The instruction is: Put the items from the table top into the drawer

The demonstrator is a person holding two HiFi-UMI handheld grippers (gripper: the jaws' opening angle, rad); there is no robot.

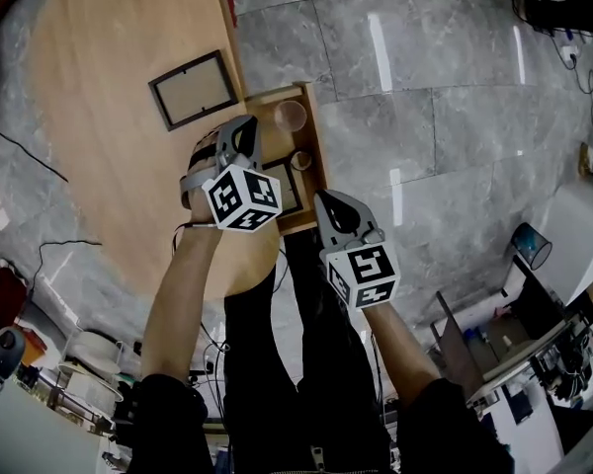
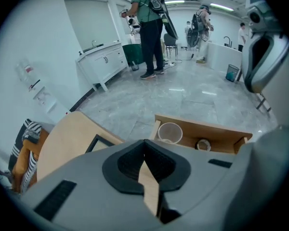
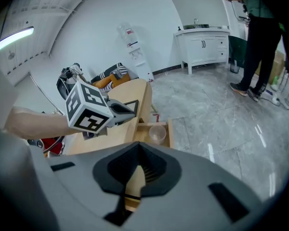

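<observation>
A light wooden table with a rounded edge stood on a grey, glossy stone-tile floor, and an open wooden drawer jutted out from its side over the tiles. Farther back in the room there was a white cabinet against the wall, a blue bin on the floor, and a few people standing well away from the table. The left gripper had its jaws clenched together with nothing between them; only a sliver of wood showed through the slit below the pads. The right gripper also had its jaws pressed together and held nothing. In the head view both grippers hung over the near end of the drawer, the left one above the drawer's table side and the right one just off its outer corner, touching nothing. One dark picture frame lay flat on the table top, beyond and to the left of the left gripper's jaws and clear of both grippers. Inside the drawer a clear plastic cup stood upright at the far end, a small ring-shaped thing lay nearer, and a second dark frame lay flat at the near end, partly hidden under the left gripper.
</observation>
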